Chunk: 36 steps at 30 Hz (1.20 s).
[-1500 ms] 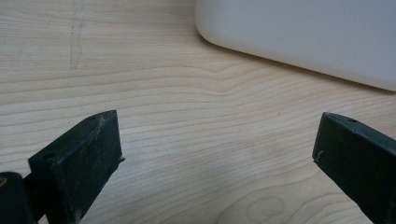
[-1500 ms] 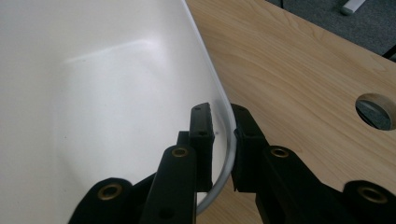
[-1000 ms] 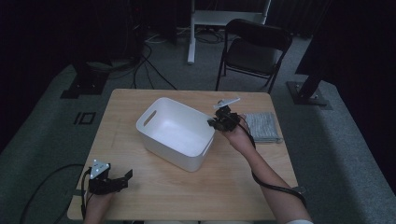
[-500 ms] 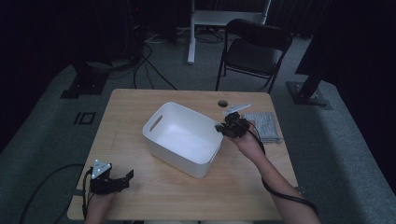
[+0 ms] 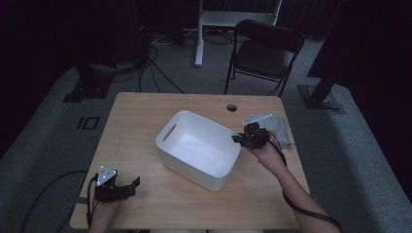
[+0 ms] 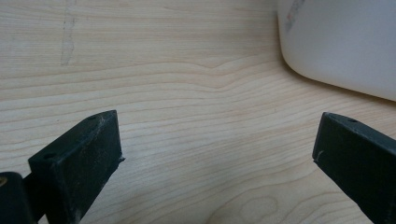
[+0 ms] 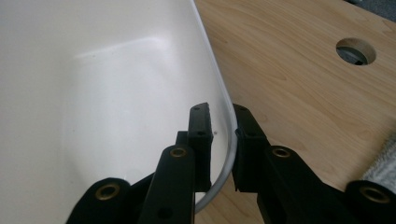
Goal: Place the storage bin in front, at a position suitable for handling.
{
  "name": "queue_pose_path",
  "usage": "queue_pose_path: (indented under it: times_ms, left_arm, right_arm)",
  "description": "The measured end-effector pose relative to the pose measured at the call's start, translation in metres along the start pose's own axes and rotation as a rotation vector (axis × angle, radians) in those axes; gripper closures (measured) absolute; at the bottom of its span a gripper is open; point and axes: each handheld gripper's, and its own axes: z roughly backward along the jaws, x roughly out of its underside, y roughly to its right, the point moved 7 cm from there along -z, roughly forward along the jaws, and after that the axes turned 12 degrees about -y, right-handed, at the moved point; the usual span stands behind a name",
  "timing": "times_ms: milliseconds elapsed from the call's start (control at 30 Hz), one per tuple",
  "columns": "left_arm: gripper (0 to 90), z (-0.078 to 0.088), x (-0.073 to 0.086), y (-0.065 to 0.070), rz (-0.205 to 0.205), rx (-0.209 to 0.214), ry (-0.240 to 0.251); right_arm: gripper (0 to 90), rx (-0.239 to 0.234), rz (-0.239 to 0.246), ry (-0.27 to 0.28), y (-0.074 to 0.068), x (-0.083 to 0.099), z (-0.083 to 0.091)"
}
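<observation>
While the high view looks down on the wooden table, the right gripper sits at the near right edge of the white bin, its jaws clamped on the bin's rim with the person's right hand just behind it. Beyond that gripper, toward the far right corner of the table, lies a folded grey cloth, and farther off from the gripper, on the far side, a round hole opens in the tabletop. The left gripper rests at the near left corner, well apart from the bin, which lies ahead of its jaws and off to their right. A black chair stands on the floor past the table's far edge.

From the left gripper view, the two black jaws stand wide apart with nothing between them but bare table. One rounded lower corner of the bin shows ahead and to the right of the jaws, apart from them.

From the right gripper view, the jaws are drawn together on the thin rim of the bin, one pad inside against the white wall and the other outside. The bin's empty interior spreads left of the jaws; to their right lies the tabletop with the round hole farther ahead, and an edge of the grey cloth shows just beside the outer jaw's arm.
</observation>
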Motion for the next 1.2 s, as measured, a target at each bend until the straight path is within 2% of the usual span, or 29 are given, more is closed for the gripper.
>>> queue_pose_path:
  times_ms: [367,533,667,767,800,867,900,967,1000,1067,1133,1167,1200]
  left_arm:
    - [1.3,0.0,-0.001,0.005,-0.012,0.004,-0.004]
    - [1.3,0.0,-0.002,0.009,-0.025,0.015,-0.008]
    - [1.3,0.002,-0.006,0.017,-0.038,0.042,-0.005]
    - [1.3,0.006,-0.014,0.022,-0.035,0.086,0.009]
    - [1.3,0.008,-0.018,0.024,-0.029,0.104,0.016]
    - [1.3,0.013,-0.026,0.028,-0.029,0.136,0.032]
    - [1.3,0.015,-0.03,0.03,-0.032,0.146,0.036]
    - [1.3,0.019,-0.042,0.035,-0.039,0.174,0.05]
    - [1.3,0.021,-0.046,0.037,-0.046,0.179,0.053]
    - [1.3,0.024,-0.058,0.042,-0.062,0.198,0.068]
    - [1.3,0.025,-0.072,0.049,-0.089,0.215,0.072]
    - [1.3,0.025,-0.072,0.049,-0.089,0.215,0.072]
    - [1.3,0.028,-0.087,0.057,-0.115,0.221,0.086]
  right_arm:
    - [80.3,-0.004,-0.006,-0.003,0.009,0.022,0.015]
    - [81.1,0.002,-0.025,0.003,0.014,0.03,0.019]
    - [80.7,-0.008,-0.05,0.016,0.014,0.032,0.021]
    - [70.3,-0.022,-0.075,0.054,0.012,0.032,0.024]
    - [65.4,-0.04,-0.099,0.088,0.009,0.031,0.027]
    - [54.9,-0.067,-0.131,0.11,0.006,0.031,0.033]
    - [51.8,-0.066,-0.153,0.123,0.005,0.032,0.036]
    - [47.0,-0.048,-0.193,0.146,0.004,0.034,0.042]
    - [46.6,-0.045,-0.226,0.18,0.004,0.034,0.048]
    - [40.2,-0.057,-0.277,0.224,0.002,0.034,0.056]
    - [37.6,-0.064,-0.308,0.264,-0.002,0.034,0.065]
    - [37.6,-0.064,-0.308,0.264,-0.002,0.034,0.065]
    - [36.3,-0.06,-0.326,0.284,-0.004,0.034,0.068]
